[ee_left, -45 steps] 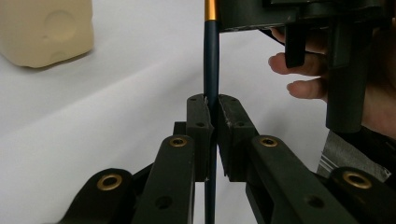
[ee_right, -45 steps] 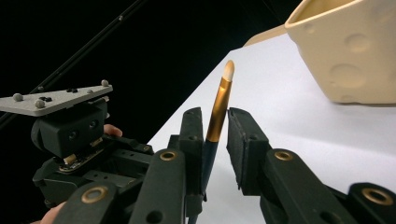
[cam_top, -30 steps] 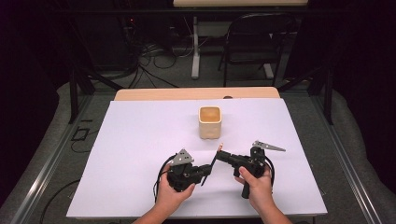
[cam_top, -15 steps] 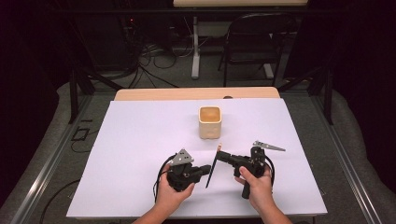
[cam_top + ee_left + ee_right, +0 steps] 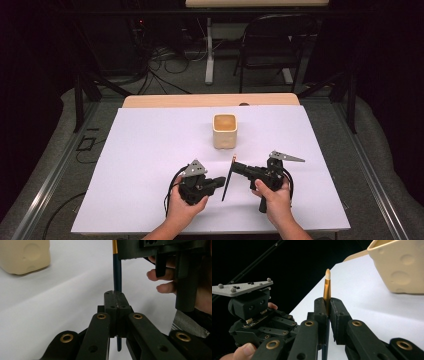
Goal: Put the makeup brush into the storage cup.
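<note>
From above, both grippers sit at the near edge of the white table (image 5: 150,150), with a cream cup (image 5: 224,131) farther off at the middle. A thin brush (image 5: 228,176) spans between the left gripper (image 5: 221,182) and the right gripper (image 5: 237,166).

In the left gripper view, the jaws pinch the dark handle.

In the right gripper view, the jaws pinch the gold ferrule, with the pale tip above them.
</note>
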Demonstrator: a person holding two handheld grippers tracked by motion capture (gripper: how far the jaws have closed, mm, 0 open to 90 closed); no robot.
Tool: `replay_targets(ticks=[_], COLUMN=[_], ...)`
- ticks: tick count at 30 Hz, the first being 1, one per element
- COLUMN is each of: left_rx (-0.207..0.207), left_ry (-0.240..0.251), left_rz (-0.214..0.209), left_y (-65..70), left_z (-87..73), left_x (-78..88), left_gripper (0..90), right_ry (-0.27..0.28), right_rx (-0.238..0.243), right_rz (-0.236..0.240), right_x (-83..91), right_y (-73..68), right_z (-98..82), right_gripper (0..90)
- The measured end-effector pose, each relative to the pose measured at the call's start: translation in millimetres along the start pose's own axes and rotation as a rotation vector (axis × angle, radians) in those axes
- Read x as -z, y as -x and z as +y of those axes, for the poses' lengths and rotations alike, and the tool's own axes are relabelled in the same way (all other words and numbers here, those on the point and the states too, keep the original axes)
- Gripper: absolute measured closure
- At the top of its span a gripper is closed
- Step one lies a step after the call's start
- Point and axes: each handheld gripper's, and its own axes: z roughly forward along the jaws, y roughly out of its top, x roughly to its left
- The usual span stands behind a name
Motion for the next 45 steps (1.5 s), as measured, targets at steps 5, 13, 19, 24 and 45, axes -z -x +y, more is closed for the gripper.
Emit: replay_targets(ticks=[5, 13, 19, 24, 45], left_rx=[0.004, 0.014, 0.019, 0.010, 0.023], left_ry=[-0.005, -0.009, -0.021, -0.024, -0.045], left_rz=[0.010, 0.020, 0.032, 0.067, 0.195], left_y=[-1.2, -4.2, -7.9, -11.5, -27.7], left_z=[-0.3, -1.1, -1.2, -2.1, -4.7], left_x=[-0.3, -1.2, -2.6, -5.5, -7.4], left_gripper=[90.0, 90.0, 80.8, 67.0, 49.0], right_ry=[-0.001, -0.002, 0.007, 0.017, 0.026], right_rx=[0.058, 0.113, 0.175, 0.230, 0.297], right_rz=[-0.025, -0.053, -0.092, -0.133, -0.188], right_x=[0.9, 1.2, 4.9, 9.6, 14.4], right_y=[-3.4, -7.2, -9.4, -9.9, -9.2], right_z=[1.5, 3.0, 7.5, 11.9, 16.5], right_gripper=[83.8, 83.8, 83.8, 83.8, 83.8])
